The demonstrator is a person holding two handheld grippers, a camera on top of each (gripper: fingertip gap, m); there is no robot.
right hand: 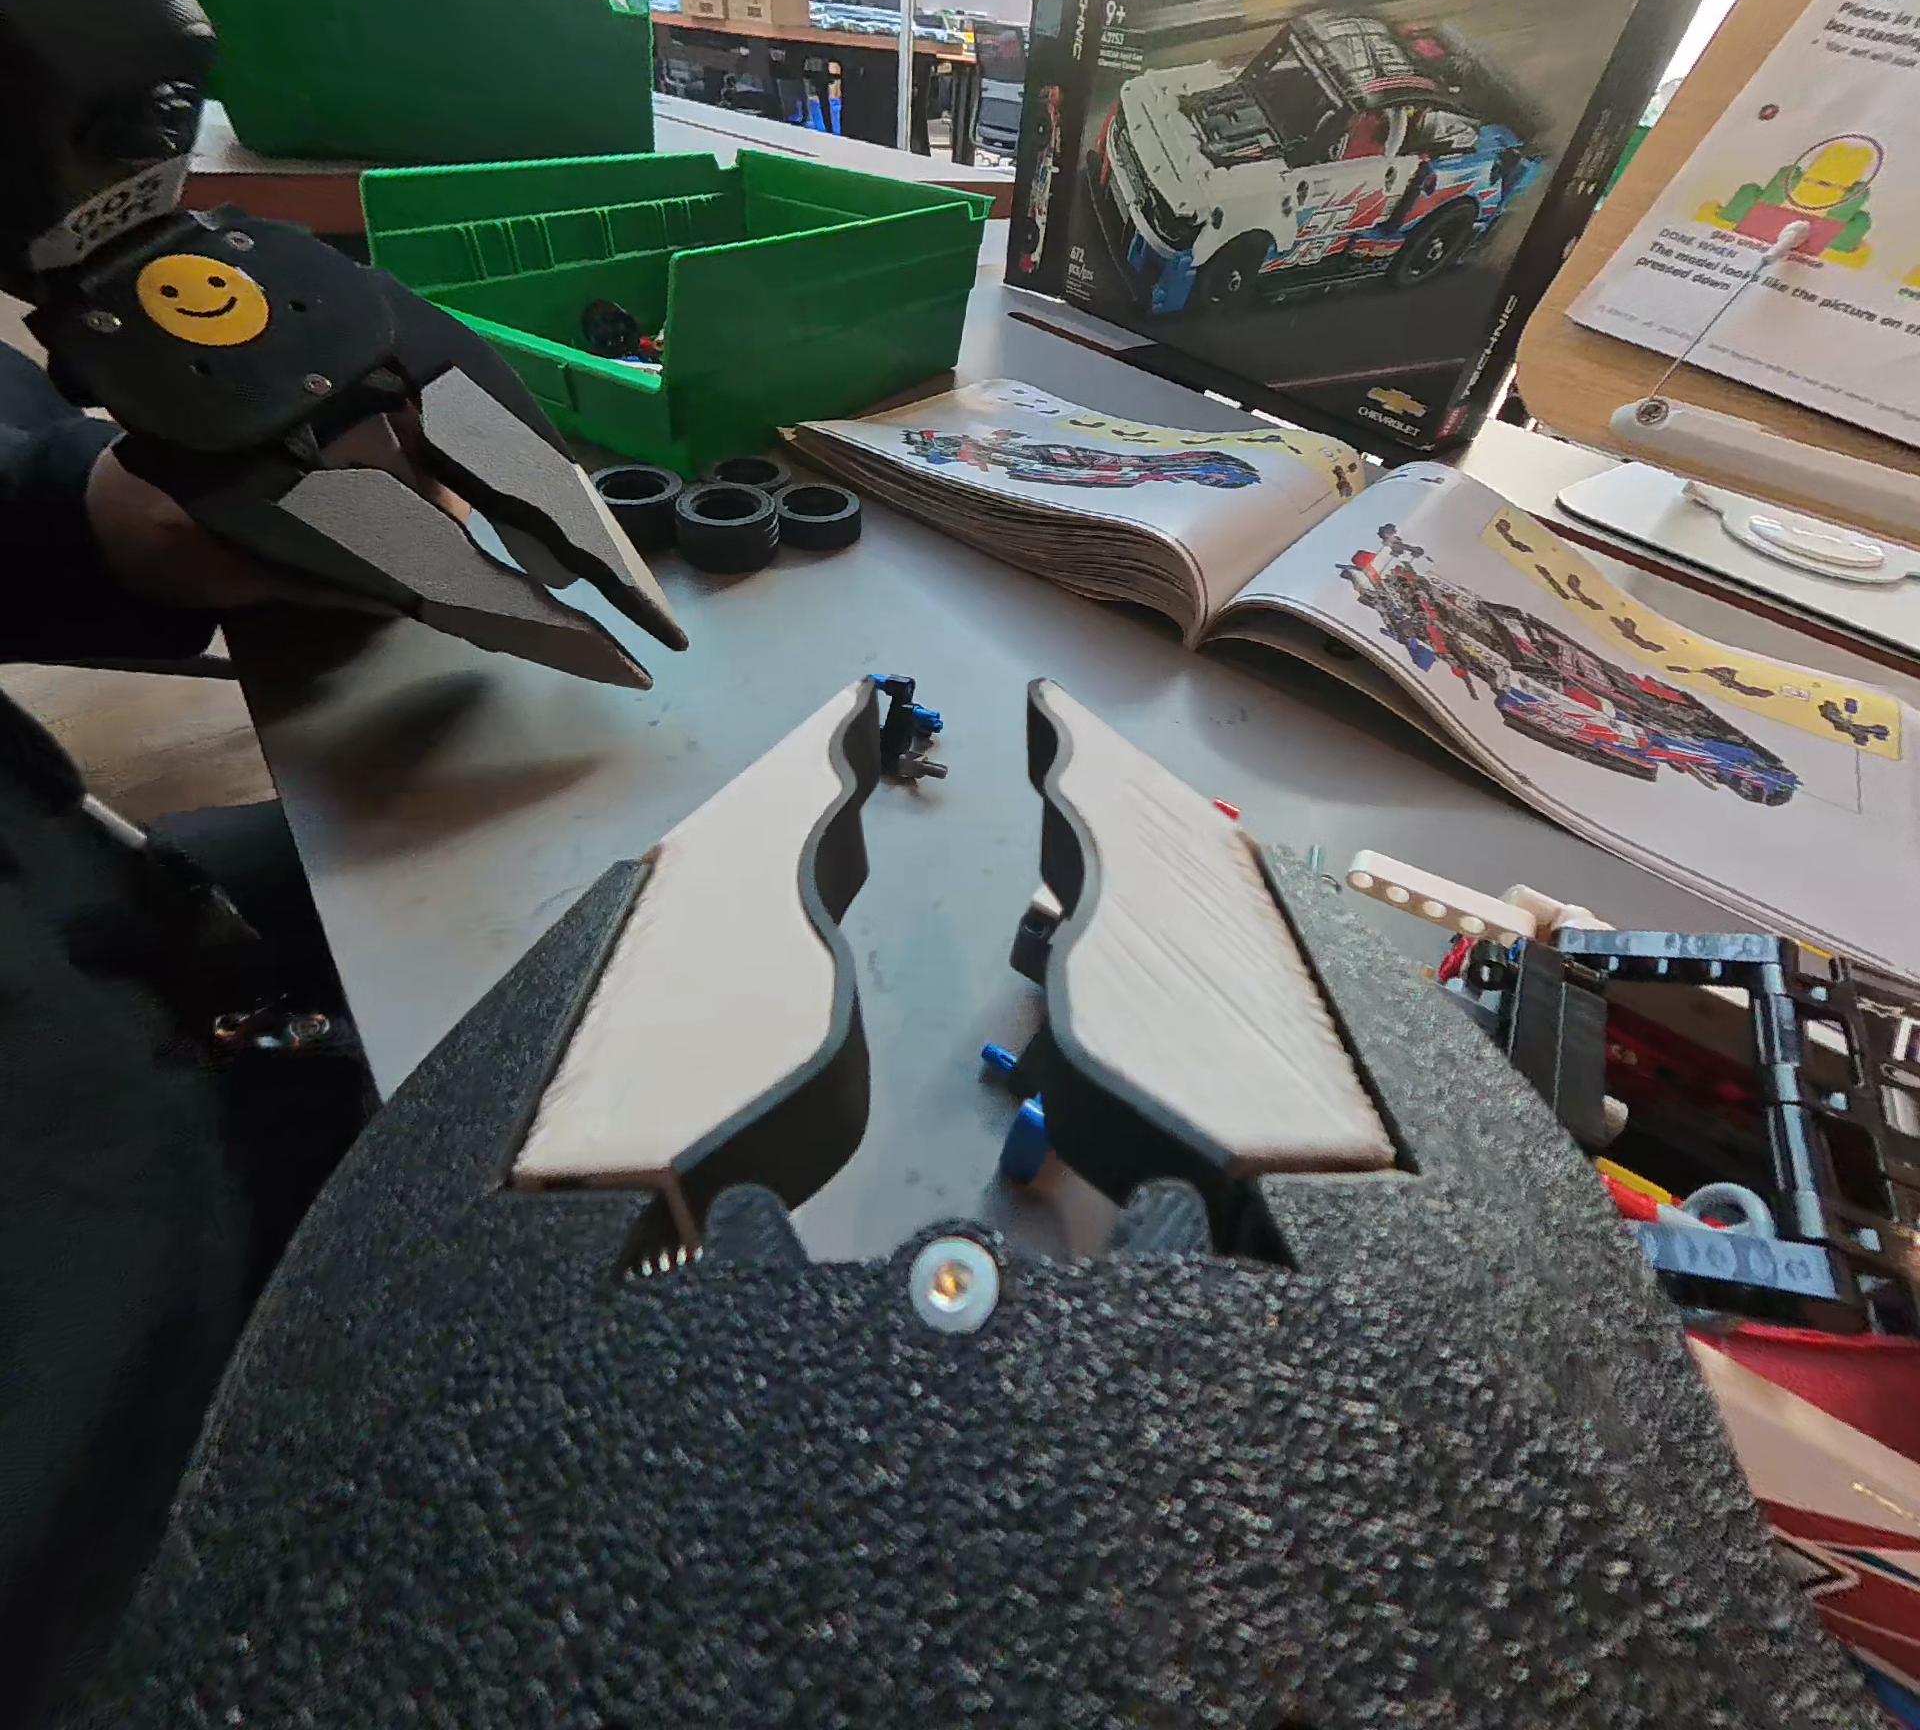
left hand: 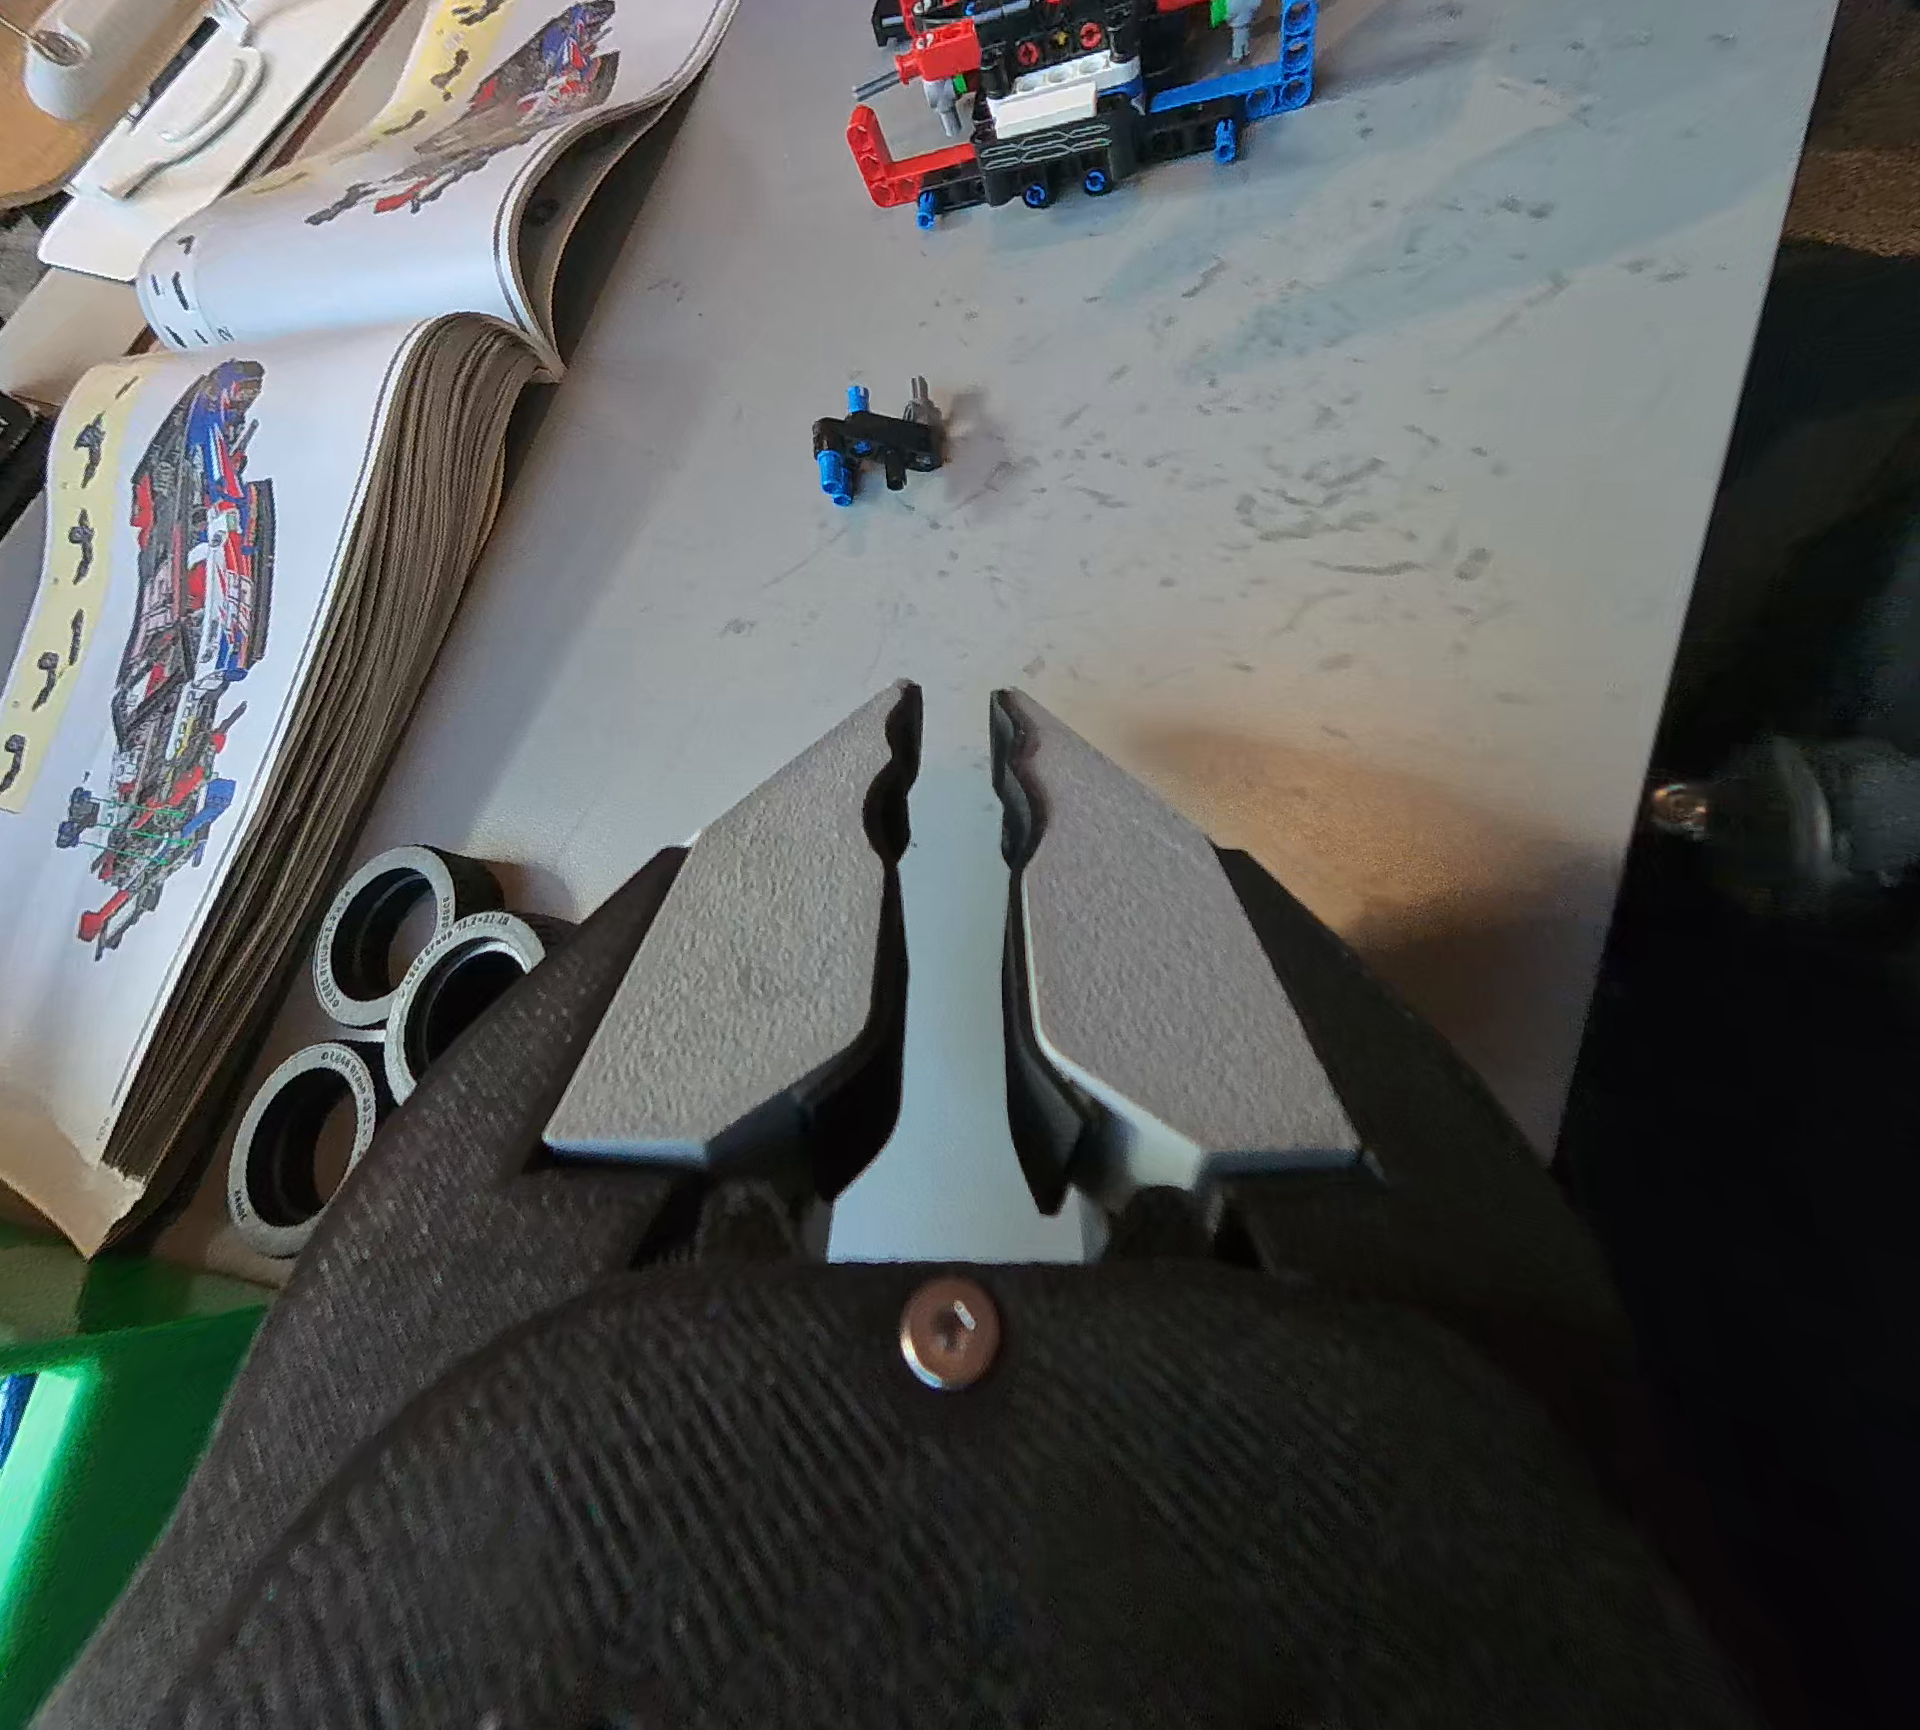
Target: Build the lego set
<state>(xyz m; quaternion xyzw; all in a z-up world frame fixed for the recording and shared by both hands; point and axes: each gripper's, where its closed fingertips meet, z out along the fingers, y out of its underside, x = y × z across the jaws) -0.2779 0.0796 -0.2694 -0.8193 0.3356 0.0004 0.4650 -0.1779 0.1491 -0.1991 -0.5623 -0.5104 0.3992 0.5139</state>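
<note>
Left claw [left hand: 954, 693] is hanging over the gray counter [left hand: 1299, 454] with its two gray fingers [left hand: 800, 901] a little bit apart, and it is holding nothing. Ahead of the claw, a small black lego piece [left hand: 878, 442] with blue pins is lying alone on the counter, well apart from the tips. Farther away, the half-built lego car [left hand: 1081, 18] is sitting on the counter, with red, blue, black and white parts. On the left, the open instruction book [left hand: 343, 433] is lying flat and showing car drawings. Three black tires [left hand: 384, 1005] are lying just beside the near corner of the book. A green bin [left hand: 62, 1431] is peeking in at the bottom left.

In the right wrist view, the right claw [right hand: 945, 688] is standing wide open and is holding nothing. The small black lego piece [right hand: 907, 724] is lying on the counter [right hand: 727, 641] just by the tip of the finger on the left of this view. The other claw, the left claw [right hand: 665, 657], is pointing down toward the counter on the left side, and it is wearing a yellow smiley sticker [right hand: 203, 298]. Four tires [right hand: 727, 511] are sitting near a green bin [right hand: 727, 278]. The open book [right hand: 1299, 558] is lying behind the claw, and the lego box [right hand: 1330, 153] is standing up behind the book. The half-built car [right hand: 1704, 1109] is sitting at the right edge.
</note>
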